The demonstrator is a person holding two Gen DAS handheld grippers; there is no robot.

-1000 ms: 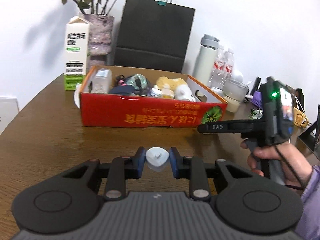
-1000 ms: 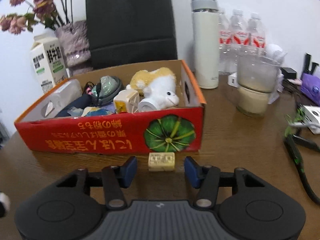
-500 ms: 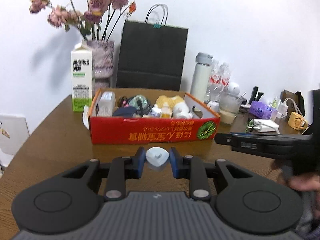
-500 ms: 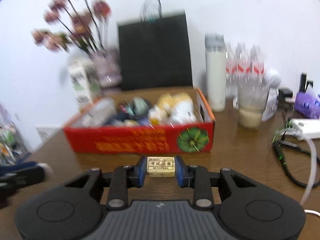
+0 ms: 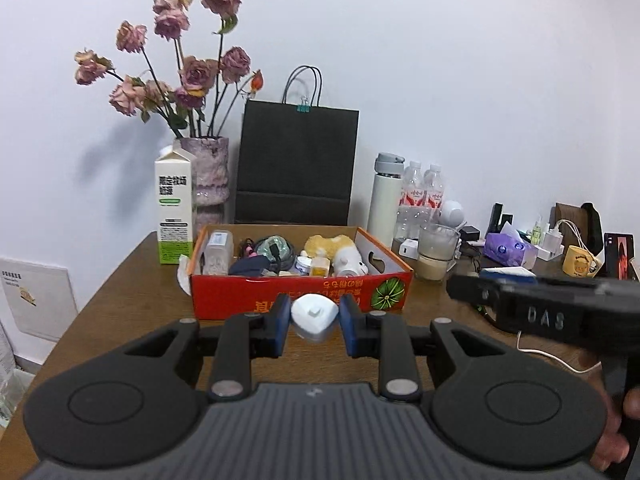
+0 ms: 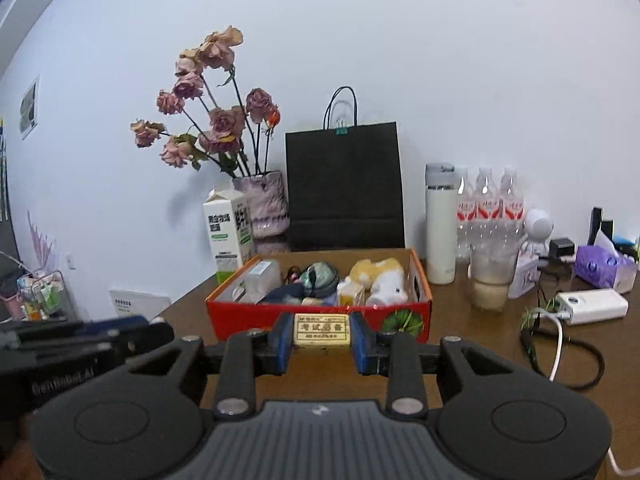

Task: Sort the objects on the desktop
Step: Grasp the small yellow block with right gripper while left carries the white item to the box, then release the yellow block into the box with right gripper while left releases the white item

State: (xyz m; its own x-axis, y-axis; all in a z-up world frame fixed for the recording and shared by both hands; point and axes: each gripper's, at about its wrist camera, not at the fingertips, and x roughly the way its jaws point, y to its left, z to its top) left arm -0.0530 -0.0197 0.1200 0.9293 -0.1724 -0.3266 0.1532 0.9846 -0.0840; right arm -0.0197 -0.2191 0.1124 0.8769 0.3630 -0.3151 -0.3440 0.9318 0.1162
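Two wrist cameras, raised side by side above the table, face the same red box and wall.

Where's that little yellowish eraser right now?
In the right wrist view, the eraser is clamped in the right gripper, held up in front of the red box.

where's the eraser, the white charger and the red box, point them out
eraser (image 6: 321,330), right wrist view, middle of its printed label
white charger (image 5: 313,314), left wrist view, centre of its top face
red box (image 5: 240,300), left wrist view, bare front wall left of the tongs
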